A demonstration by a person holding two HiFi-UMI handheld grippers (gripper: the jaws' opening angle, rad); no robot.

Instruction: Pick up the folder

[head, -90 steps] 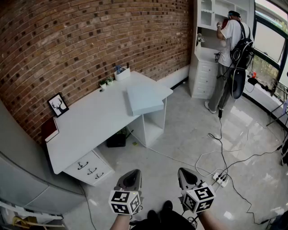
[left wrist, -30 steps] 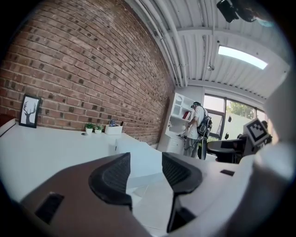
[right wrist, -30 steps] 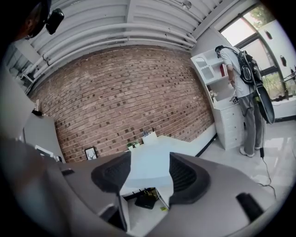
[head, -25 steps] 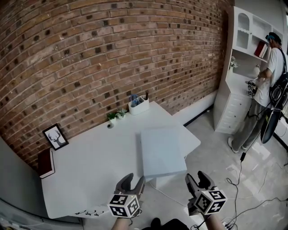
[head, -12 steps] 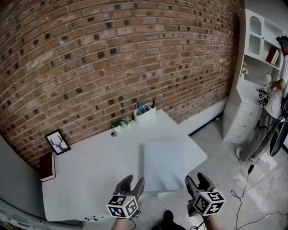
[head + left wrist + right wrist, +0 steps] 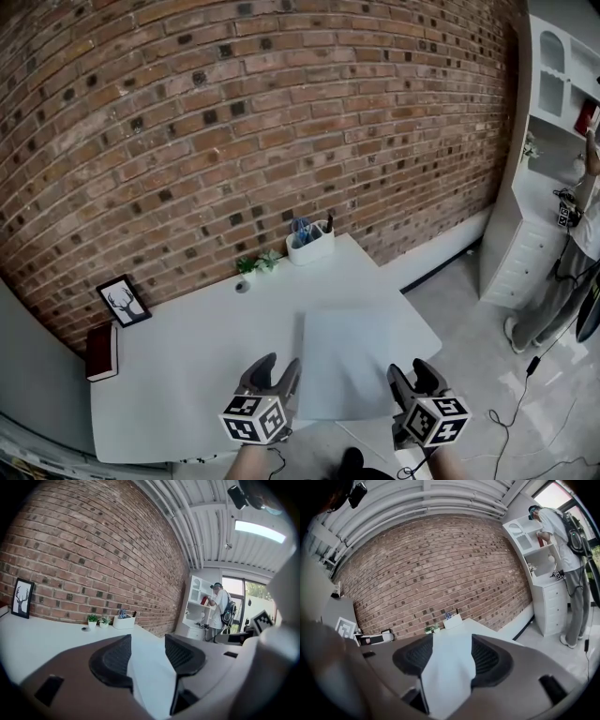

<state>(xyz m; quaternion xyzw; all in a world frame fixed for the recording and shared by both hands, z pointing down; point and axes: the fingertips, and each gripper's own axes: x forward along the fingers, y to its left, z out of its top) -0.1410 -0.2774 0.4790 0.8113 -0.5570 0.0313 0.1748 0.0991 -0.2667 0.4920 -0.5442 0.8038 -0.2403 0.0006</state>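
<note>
Right gripper (image 6: 451, 640), fingers (image 6: 412, 657) apart, frames the pale folder (image 6: 448, 672) (flat on the white desk (image 6: 487, 629)).

I can read no words, numbers or brand names anywhere from my seat. The nearest things to signs are the black-and-white square patterns on the left marker cube (image 6: 255, 419) and the right marker cube (image 6: 433, 422) (machine codes, not lettering). The framed picture (image 6: 123, 301) against the brick wall carries a deer's head and no caption that I can see. The dark red book (image 6: 101, 351) beside it is too small for me to make out any title.
</note>
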